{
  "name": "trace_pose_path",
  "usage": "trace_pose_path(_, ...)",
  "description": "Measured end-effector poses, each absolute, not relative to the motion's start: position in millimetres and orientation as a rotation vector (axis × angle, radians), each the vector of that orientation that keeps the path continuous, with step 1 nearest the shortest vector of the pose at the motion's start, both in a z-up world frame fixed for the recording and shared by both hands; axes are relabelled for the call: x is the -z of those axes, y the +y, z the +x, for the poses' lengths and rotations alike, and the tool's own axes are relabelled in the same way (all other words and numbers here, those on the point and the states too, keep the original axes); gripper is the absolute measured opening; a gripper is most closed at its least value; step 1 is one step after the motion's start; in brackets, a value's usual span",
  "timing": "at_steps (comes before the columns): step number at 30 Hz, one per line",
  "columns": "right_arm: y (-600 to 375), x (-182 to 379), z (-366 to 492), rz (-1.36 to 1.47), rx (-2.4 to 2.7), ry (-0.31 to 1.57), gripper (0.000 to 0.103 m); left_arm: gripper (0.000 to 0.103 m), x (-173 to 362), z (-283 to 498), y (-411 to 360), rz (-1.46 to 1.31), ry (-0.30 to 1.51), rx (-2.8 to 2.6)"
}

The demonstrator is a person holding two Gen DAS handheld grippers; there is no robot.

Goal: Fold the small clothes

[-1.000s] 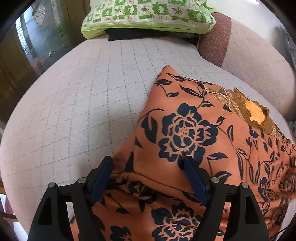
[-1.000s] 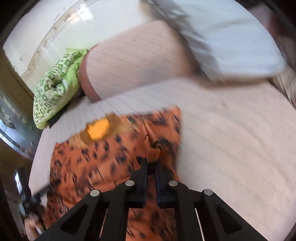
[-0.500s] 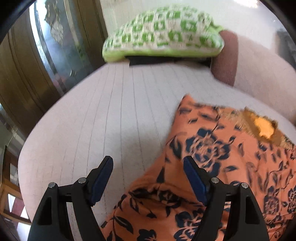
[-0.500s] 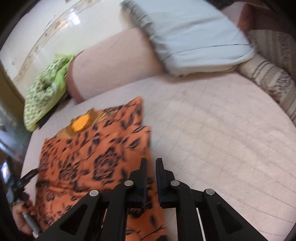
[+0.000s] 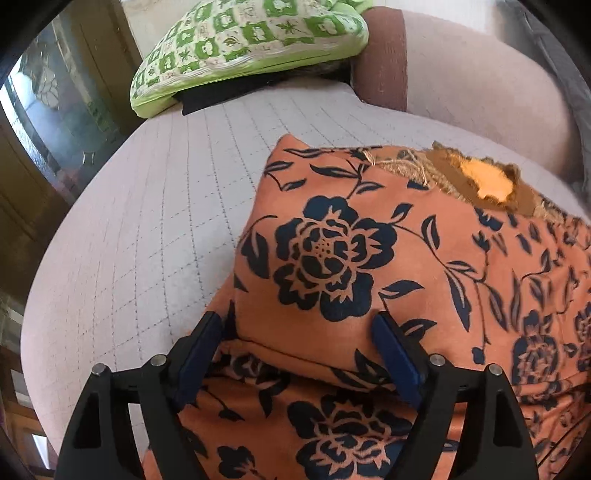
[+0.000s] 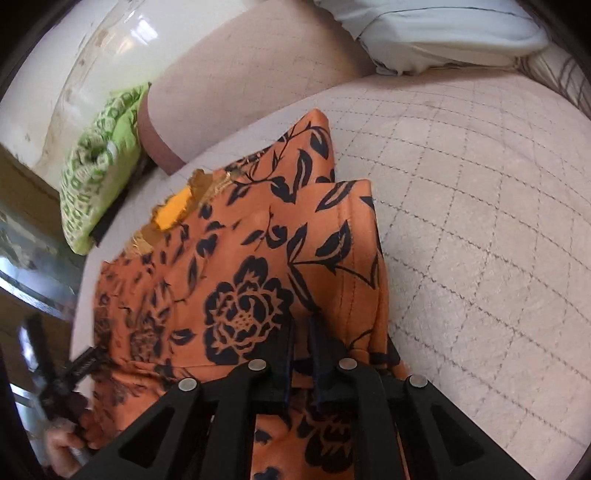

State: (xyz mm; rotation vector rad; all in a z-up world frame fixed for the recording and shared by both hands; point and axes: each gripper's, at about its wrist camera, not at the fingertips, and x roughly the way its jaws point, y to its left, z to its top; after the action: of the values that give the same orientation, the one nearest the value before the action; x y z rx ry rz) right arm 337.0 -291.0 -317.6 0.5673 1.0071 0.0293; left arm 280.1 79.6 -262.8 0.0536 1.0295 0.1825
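Note:
An orange garment with dark blue flowers lies on the pale quilted sofa seat, its gold-trimmed neckline toward the backrest. A folded flap lies on top of it. My left gripper is open, its blue-padded jaws standing on either side of the flap's near left edge. In the right wrist view the garment fills the left-centre. My right gripper is nearly shut, its jaws a narrow gap apart over the fabric; whether cloth is pinched I cannot tell. The left gripper shows at the lower left.
A green patterned pillow lies at the sofa's far left end on a dark cloth. The sofa backrest runs behind. A pale blue-white cushion rests at the right end. A dark wooden glass door stands left of the sofa.
My left gripper came back down and forward over the garment's folded edge. My right gripper moved left and down onto the garment, where the right side now lies folded over.

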Motion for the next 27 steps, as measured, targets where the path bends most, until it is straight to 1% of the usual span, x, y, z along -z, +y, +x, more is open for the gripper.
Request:
trace_pose_path(4, -296.4, 287.3, 306.0, 0.557, -0.038, 0.912, 0.011, 0.085, 242.5, 251.4, 84.8, 0.049, 0.955, -0.129)
trace_pose_path(8, -297.0, 252.1, 263.7, 0.494, -0.027, 0.843, 0.011, 0.085, 222.4, 193.0, 82.6, 0.076, 0.875, -0.096)
trace_pose_path(13, -289.0, 204.8, 192.6, 0.409, -0.084, 0.735, 0.011, 0.086, 214.1, 114.7, 81.0, 0.033, 0.895, -0.004)
trace_pose_path(17, -283.1, 169.3, 127.6, 0.299, -0.092, 0.663, 0.011, 0.086, 196.3, 61.8, 59.2, 0.107, 0.898, 0.097)
trace_pose_path(21, -296.8, 121.8, 65.8, 0.289, -0.086, 0.501, 0.011, 0.086, 146.9, 25.5, 37.6, 0.134, 0.806, 0.159)
trace_pose_path(24, -314.4, 77.2, 13.2, 0.332, -0.083, 0.318, 0.012, 0.088, 93.0, -0.2, 13.2, 0.143, 0.685, 0.227)
trace_pose_path(26, -323.5, 55.1, -18.7, 0.360, -0.069, 0.198, 0.033, 0.095, 60.0, -22.7, -2.0, 0.181, 0.575, 0.265)
trace_pose_path(27, -328.2, 44.9, -36.2, 0.374, -0.055, 0.138, 0.079, 0.097, 48.6, -34.3, -7.3, 0.196, 0.523, 0.283)
